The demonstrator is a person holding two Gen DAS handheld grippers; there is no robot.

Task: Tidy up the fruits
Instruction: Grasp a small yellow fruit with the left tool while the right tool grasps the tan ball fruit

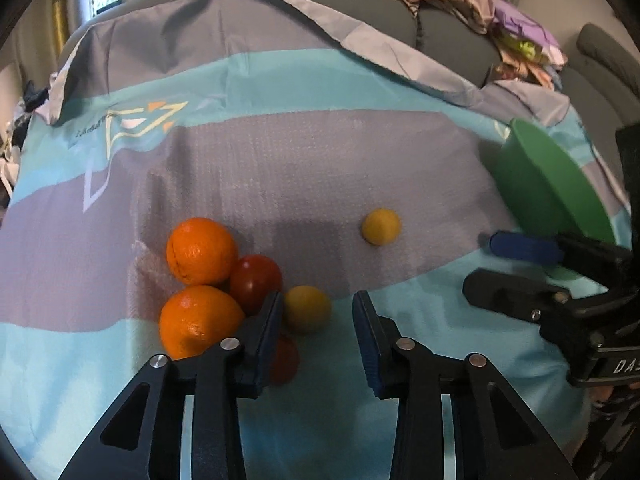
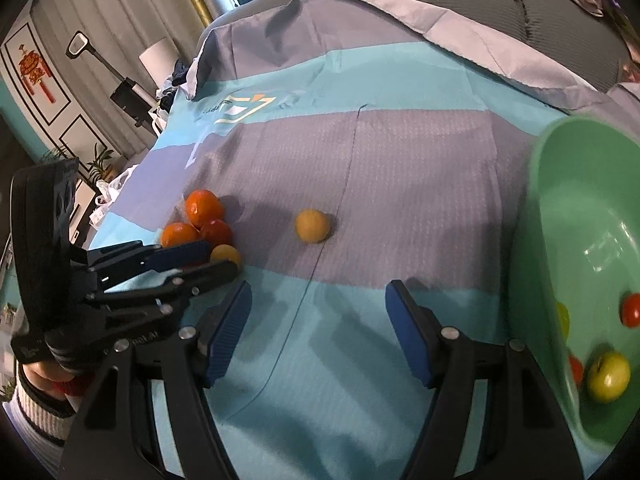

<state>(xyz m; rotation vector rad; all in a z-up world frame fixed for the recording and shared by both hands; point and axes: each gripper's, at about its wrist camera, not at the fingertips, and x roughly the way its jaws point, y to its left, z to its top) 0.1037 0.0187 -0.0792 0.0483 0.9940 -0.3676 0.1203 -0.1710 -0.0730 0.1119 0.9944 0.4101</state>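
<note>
small round fruit, soft cloth, room to the right

the left gripper [image 1: 318,320] has its jaws apart and holds nothing; a yellow fruit [image 1: 307,309] sits just beside the inner face of its left finger, at the near edge of a cluster. that cluster — two oranges [image 1: 201,251], a red fruit [image 1: 256,283], the yellow one and another red piece half hidden under the finger — lies on the left part of the cloth [image 1: 280,168], toward its near edge. a second yellow fruit [image 2: 313,225] rests alone near the middle of the cloth. the right gripper [image 2: 318,330] is also spread wide and empty, just beside the green bowl [image 2: 536,240], which is tipped and already carries a yellow-green fruit [image 2: 608,376] and some red ones [image 2: 631,310].

these look light, smooth and round, so they will likely roll at a nudge, and the cloth is wrinkled and soft under them. a grip across the widest part, pads on opposite sides, should hold; the red ones may be softer and want gentler pressure. the oranges look too broad for the present opening of the left jaws.

the clustered pieces touch, so closing on one could push its neighbours toward the left edge of the cloth. the lone yellow fruit has open cloth all round — the easier pick. between the middle and the bowl at the right edge the way is bare, though the two grippers are near each other there.
</note>
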